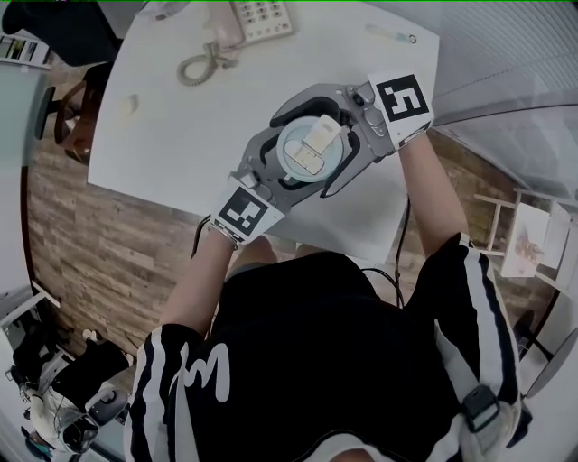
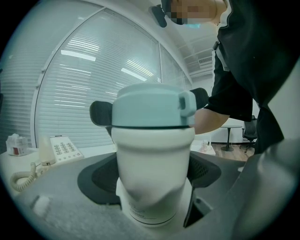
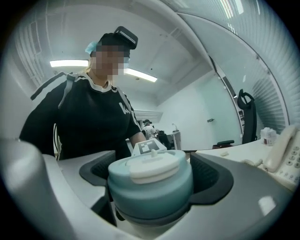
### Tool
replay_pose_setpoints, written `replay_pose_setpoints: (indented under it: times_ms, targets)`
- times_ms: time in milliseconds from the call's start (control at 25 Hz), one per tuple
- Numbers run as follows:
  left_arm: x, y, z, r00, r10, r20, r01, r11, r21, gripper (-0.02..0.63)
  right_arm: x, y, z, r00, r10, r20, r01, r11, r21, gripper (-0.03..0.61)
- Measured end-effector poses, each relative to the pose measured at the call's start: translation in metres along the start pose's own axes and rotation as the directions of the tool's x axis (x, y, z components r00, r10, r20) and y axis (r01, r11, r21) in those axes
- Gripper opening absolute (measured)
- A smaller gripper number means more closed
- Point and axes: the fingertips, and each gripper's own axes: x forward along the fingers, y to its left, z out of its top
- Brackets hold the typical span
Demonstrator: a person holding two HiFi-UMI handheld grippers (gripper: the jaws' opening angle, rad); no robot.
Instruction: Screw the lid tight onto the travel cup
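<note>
Now left tool point(image 2: 150, 174) grips cup point(image 2: 154, 143), right tool point(image 3: 154, 177) lid point(image 1: 309, 149).

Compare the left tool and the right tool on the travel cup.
The left tool clamps the white body; the right tool clamps the teal lid. In the head view, the left tool sits lower left, the right tool upper right. Both grip one travel cup.

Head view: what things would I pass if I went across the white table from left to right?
small pale lump → curly phone cord → telephone → lid on the travel cup → thin pen-like stick
</note>
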Motion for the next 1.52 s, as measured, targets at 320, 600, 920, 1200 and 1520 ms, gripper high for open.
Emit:
replay_pose_setpoints:
  times_ms: [320,600,920,1200,1520]
  targets:
    - [-0.001,0.0,0.0,1.0,0.012,0.011,-0.012,1.0,-0.021,0.428,-0.003,-0.007,0.003,0.97,-0.236,0.05,0.237,0.971,-0.024,0.482]
    - [-0.001,0.0,-0.001,1.0,0.02,0.013,-0.02,1.0,-0.021,0.428,-0.006,-0.011,0.008,0.905,-0.42,0.066,0.423,0.905,-0.052,0.482]
    - [-0.001,0.001,0.001,0.999,0.021,0.031,-0.021,1.0,-0.02,0.428,0.0,-0.019,0.021,0.77,-0.626,0.126,0.637,0.767,-0.082,0.482]
    - [-0.001,0.001,0.0,0.999,0.023,0.035,-0.022,1.0,-0.02,0.428,-0.009,-0.023,0.016,0.652,-0.742,0.155,0.757,0.646,-0.091,0.482]
    - [-0.002,0.001,0.0,0.999,0.027,0.037,-0.027,1.0,-0.013,0.428,-0.013,-0.025,0.023,0.484,-0.854,0.192,0.874,0.484,-0.051,0.482]
